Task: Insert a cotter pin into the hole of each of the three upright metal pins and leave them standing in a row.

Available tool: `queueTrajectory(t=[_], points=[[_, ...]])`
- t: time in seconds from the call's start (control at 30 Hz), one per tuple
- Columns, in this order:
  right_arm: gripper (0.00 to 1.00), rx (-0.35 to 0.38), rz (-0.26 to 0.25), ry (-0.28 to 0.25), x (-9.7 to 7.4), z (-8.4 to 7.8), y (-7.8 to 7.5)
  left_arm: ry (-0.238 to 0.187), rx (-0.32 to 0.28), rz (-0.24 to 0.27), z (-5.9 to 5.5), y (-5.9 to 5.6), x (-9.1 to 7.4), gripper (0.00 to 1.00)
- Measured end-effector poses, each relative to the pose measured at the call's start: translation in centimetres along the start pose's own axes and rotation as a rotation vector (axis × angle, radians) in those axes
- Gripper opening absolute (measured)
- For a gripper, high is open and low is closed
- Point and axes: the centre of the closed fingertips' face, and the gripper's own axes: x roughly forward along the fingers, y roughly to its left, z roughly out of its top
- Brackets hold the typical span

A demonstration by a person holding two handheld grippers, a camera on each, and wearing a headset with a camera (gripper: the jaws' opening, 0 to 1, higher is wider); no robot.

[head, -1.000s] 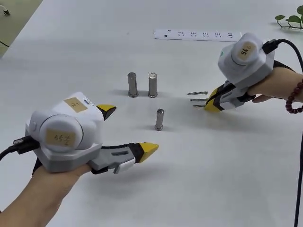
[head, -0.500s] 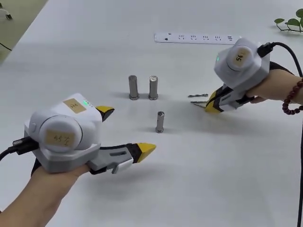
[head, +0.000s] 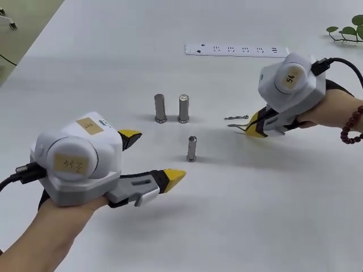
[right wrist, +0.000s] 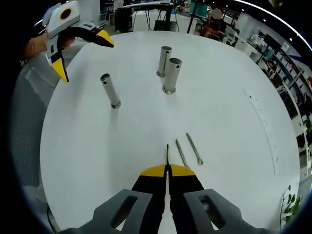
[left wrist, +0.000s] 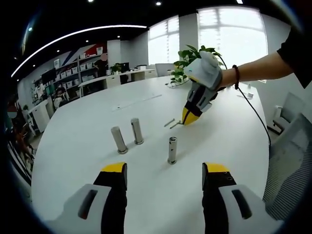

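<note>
Three upright metal pins stand mid-table: two side by side (head: 160,109) (head: 184,108) and a shorter one (head: 191,148) in front. My right gripper (head: 251,127) is shut on a cotter pin (right wrist: 167,153), whose thin tip sticks out past the jaws just above the table. Two loose cotter pins (right wrist: 181,152) (right wrist: 194,148) lie right beside it; one cotter pin (head: 236,118) lies beyond the gripper's tip. My left gripper (head: 152,156) hovers open and holds nothing, in front of the short pin (left wrist: 172,149), with the pair (left wrist: 118,140) (left wrist: 137,130) beyond.
A white power strip (head: 235,50) lies at the far side of the table. A potted plant (head: 346,29) sits at the far right. A black cable (head: 358,215) runs down the right side. The white tabletop (head: 255,215) is bare near the front.
The right gripper has edged in over the cotter pins and now has the nearest one between its jaws. The left gripper has hardly moved.
</note>
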Motion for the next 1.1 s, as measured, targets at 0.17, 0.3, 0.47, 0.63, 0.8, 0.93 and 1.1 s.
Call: queueTrajectory(t=[0.17, 0.3, 0.47, 0.63, 0.8, 0.93, 1.1], points=[[0.0, -0.036, -0.024, -0.029, -1.0, 0.9, 1.3, 0.004, -0.006, -0.02, 0.5, -0.4, 0.1, 0.5], [0.0, -0.084, -0.052, -0.047, -1.7, 1.6, 2.2, 0.006, -0.014, -0.038, 0.9, -0.9, 0.4, 0.45], [0.0, -0.128, -0.067, -0.075, -2.5, 2.6, 3.6, 0.004, -0.028, -0.059, 1.3, -1.6, 0.5, 0.39], [0.0, -0.172, -0.075, -0.119, -3.3, 4.0, 5.2, 0.01, -0.06, -0.079, 1.5, -2.3, 0.4, 0.33], [0.0, -0.199, -0.095, -0.159, -3.9, 5.1, 6.1, 0.009, -0.095, -0.098, 1.8, -2.9, 0.3, 0.3], [0.0, -0.21, -0.091, -0.184, -4.4, 5.8, 6.9, 0.009, -0.112, -0.113, 2.0, -3.4, 0.4, 0.26], [0.0, -0.238, -0.088, -0.198, -4.7, 6.3, 8.0, -0.002, -0.132, -0.136, 2.5, -3.9, 0.5, 0.24]])
